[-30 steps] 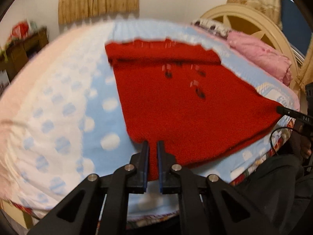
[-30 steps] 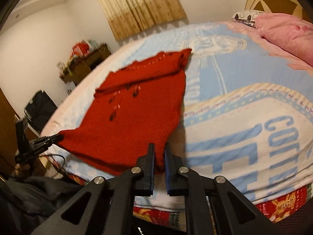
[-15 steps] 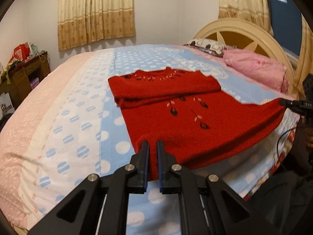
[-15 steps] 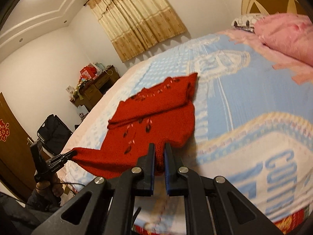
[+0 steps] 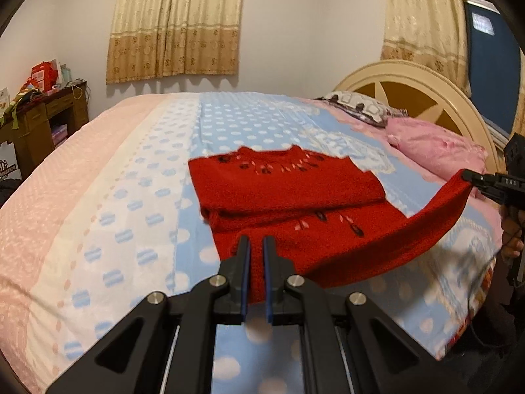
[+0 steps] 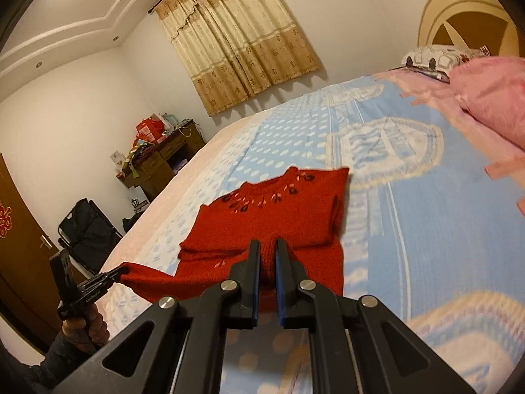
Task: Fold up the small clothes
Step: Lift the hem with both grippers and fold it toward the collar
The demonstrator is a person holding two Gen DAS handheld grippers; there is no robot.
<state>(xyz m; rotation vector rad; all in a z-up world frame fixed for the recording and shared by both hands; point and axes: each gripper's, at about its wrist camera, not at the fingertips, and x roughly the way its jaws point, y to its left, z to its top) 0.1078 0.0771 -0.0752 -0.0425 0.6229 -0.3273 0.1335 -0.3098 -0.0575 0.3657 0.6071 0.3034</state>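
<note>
A small red knit sweater (image 5: 288, 190) with embroidered flowers lies on the bed, sleeves folded across its chest. My left gripper (image 5: 256, 246) is shut on one bottom hem corner. My right gripper (image 6: 267, 248) is shut on the other hem corner of the sweater (image 6: 279, 210). Both corners are lifted off the bed and the hem hangs stretched between them. The right gripper shows at the right edge of the left wrist view (image 5: 466, 175). The left gripper shows at the lower left of the right wrist view (image 6: 115, 274).
The bed has a blue, white and pink dotted cover (image 5: 131, 197). A pink pillow (image 5: 436, 151) and a patterned pillow (image 5: 357, 108) lie by the cream headboard (image 5: 410, 82). A cluttered wooden desk (image 5: 42, 115) stands by the far wall. A black bag (image 6: 88, 229) sits beside a brown door.
Both grippers have lifted the hem corners up from the bed and carried them forward toward the collar. The lower part of the sweater has risen off the cover.
</note>
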